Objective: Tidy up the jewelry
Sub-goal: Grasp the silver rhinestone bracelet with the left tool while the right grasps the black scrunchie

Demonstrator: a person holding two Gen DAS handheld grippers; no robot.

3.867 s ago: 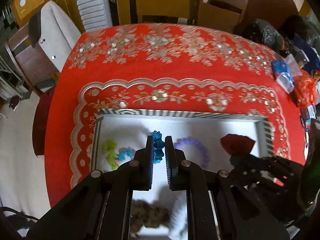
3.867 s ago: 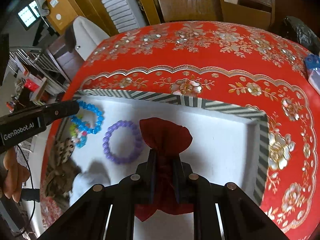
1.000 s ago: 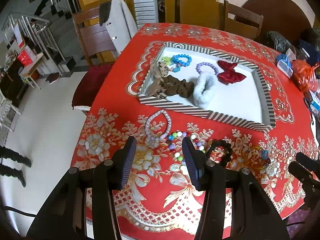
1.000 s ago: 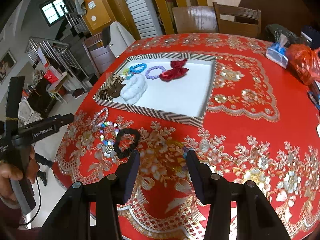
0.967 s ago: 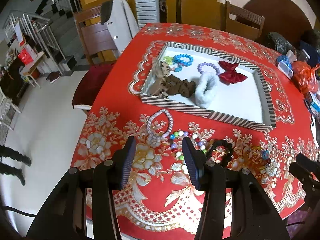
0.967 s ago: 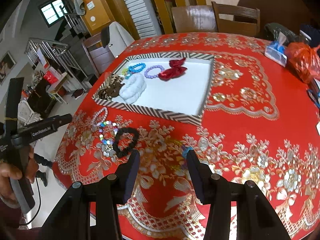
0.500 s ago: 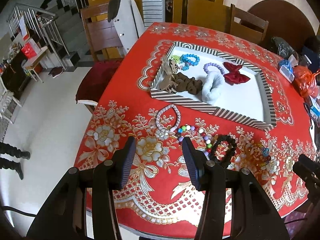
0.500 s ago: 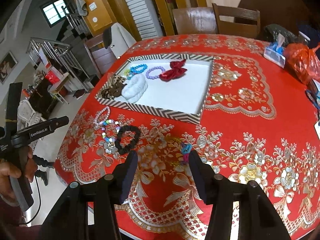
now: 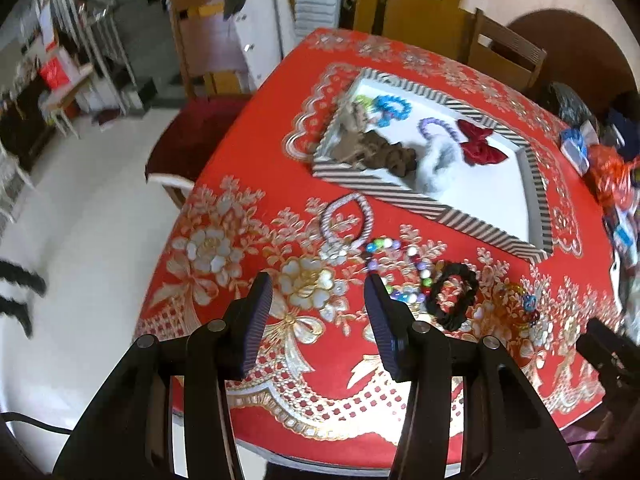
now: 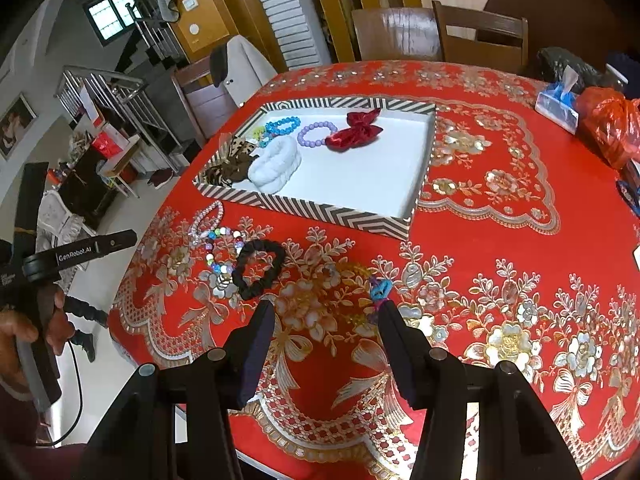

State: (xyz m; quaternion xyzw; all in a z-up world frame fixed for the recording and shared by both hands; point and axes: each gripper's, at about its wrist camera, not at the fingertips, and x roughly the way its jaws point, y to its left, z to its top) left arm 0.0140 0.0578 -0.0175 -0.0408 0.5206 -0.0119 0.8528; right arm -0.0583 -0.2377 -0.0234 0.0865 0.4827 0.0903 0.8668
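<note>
A striped-rim white tray [image 10: 320, 212] [image 9: 400, 192] on the red tablecloth holds a red bow [image 10: 354, 130], a purple bead bracelet [image 10: 314, 134], a blue bead bracelet [image 10: 284, 124], a white scrunchie [image 10: 276, 164] and a brown leopard scrunchie [image 10: 228, 168]. In front of the tray lie a pearl bracelet [image 9: 346, 222], a multicoloured bead string [image 9: 394, 264], a black scrunchie [image 10: 258, 266] [image 9: 454, 294] and a small blue and purple piece [image 10: 380, 290]. My left gripper [image 9: 318, 300] and right gripper [image 10: 326, 326] are both open and empty, held above the table's near edge.
Wooden chairs [image 10: 476, 36] stand behind the table. A tissue pack [image 10: 558, 104] and an orange bag [image 10: 608, 124] sit at the far right. The other handheld gripper [image 10: 76, 254] shows at left, beyond the table edge. Floor and stairs lie to the left.
Both grippers let go of the blue bracelet and red bow in the tray, opened, and pulled back to the near edge. In the last second the left view shifted left.
</note>
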